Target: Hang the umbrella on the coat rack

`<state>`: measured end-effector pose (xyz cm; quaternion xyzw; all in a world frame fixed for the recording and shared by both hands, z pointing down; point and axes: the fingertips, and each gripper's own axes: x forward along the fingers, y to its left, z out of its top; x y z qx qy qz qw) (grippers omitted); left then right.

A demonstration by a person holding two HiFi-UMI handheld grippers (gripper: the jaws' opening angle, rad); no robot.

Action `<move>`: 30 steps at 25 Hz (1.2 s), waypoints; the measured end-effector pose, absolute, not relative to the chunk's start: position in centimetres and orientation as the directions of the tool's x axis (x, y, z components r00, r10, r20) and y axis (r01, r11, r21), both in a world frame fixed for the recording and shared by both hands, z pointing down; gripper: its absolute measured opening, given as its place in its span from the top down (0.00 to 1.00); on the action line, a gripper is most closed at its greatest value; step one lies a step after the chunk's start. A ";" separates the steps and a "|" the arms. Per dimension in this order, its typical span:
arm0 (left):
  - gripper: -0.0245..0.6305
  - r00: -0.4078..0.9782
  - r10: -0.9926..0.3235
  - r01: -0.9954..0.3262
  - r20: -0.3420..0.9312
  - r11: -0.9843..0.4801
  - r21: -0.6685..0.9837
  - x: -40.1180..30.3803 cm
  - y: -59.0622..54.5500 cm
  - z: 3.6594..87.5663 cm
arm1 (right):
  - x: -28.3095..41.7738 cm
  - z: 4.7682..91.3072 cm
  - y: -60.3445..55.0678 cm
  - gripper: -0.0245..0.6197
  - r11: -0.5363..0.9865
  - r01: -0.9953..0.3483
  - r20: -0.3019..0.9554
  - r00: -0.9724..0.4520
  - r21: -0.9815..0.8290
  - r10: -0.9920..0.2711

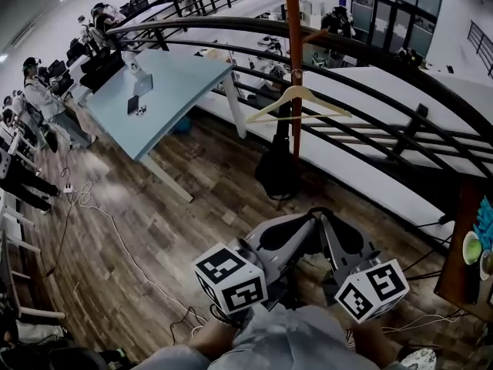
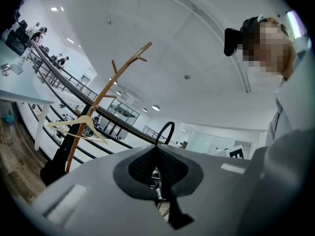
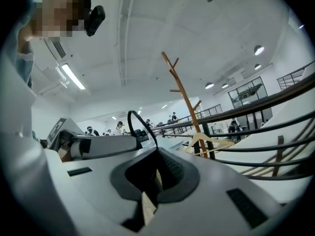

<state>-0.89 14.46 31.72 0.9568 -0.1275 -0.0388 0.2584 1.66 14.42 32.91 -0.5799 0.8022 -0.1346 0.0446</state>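
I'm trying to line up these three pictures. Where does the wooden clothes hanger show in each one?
Head view: the hanger is in the upper middle, hung on the coat rack.
Left gripper view: the hanger is at the left, low on the slanting coat rack.
Right gripper view: the hanger is right of centre, low on the coat rack.
Shared landmark: the brown coat rack pole itself.
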 end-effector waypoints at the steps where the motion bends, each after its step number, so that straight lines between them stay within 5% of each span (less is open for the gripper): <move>1: 0.96 0.965 -0.263 -0.224 -0.007 -0.835 0.503 -0.8 13.8 31.7 | 1.8 32.9 13.8 0.96 0.290 -0.920 0.085 -0.321 -0.265 -0.943; 30: 0.96 0.966 -0.253 -0.193 -0.062 -0.856 0.480 1.4 -2.4 28.5 | 3.9 29.7 -2.6 0.96 0.292 -0.933 0.067 -0.311 -0.209 -0.948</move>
